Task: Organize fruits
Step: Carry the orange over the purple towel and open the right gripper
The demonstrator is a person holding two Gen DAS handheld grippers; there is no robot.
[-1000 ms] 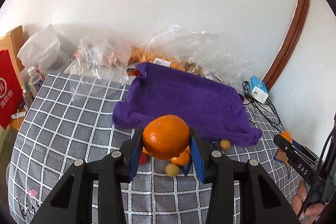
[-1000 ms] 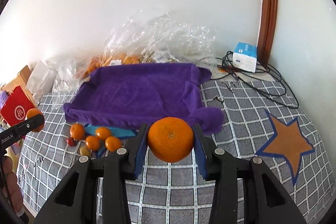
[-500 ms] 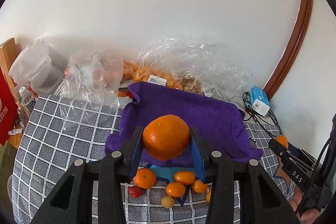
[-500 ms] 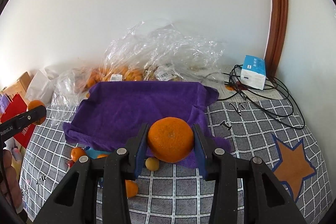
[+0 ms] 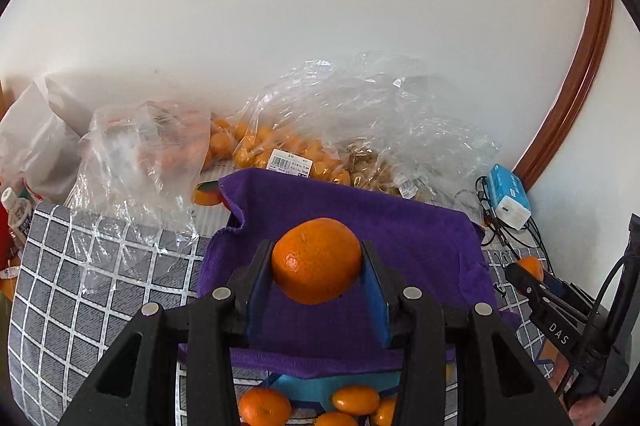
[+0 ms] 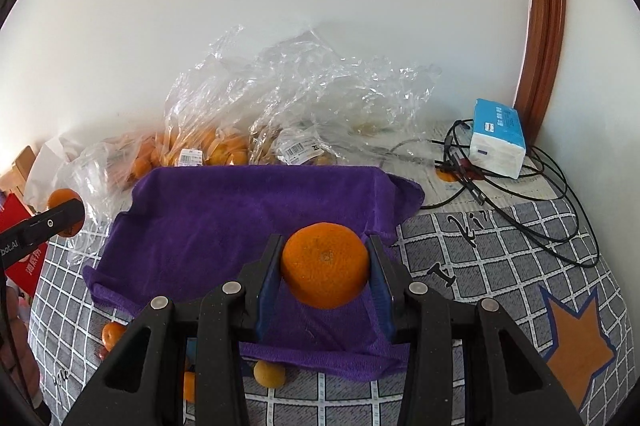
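Observation:
My left gripper (image 5: 316,270) is shut on a large orange (image 5: 316,260) and holds it above the near left part of the purple towel (image 5: 360,222). My right gripper (image 6: 325,272) is shut on another large orange (image 6: 325,264) above the towel's near right part (image 6: 224,218). Several small oranges (image 5: 264,406) and kumquats (image 6: 270,374) lie on the checked cloth in front of the towel. The right gripper shows at the right edge of the left wrist view (image 5: 524,276); the left gripper shows at the left edge of the right wrist view (image 6: 66,212).
Clear plastic bags with fruit (image 5: 280,150) lie against the wall behind the towel. A blue and white box (image 6: 498,138) and black cables (image 6: 540,194) sit at the back right. A red bag (image 6: 24,258) and a bottle (image 5: 16,214) are at the left.
Both grippers have moved forward with their oranges, from in front of the towel's near edge to over the towel. The loose small fruit now lies below and behind the fingers.

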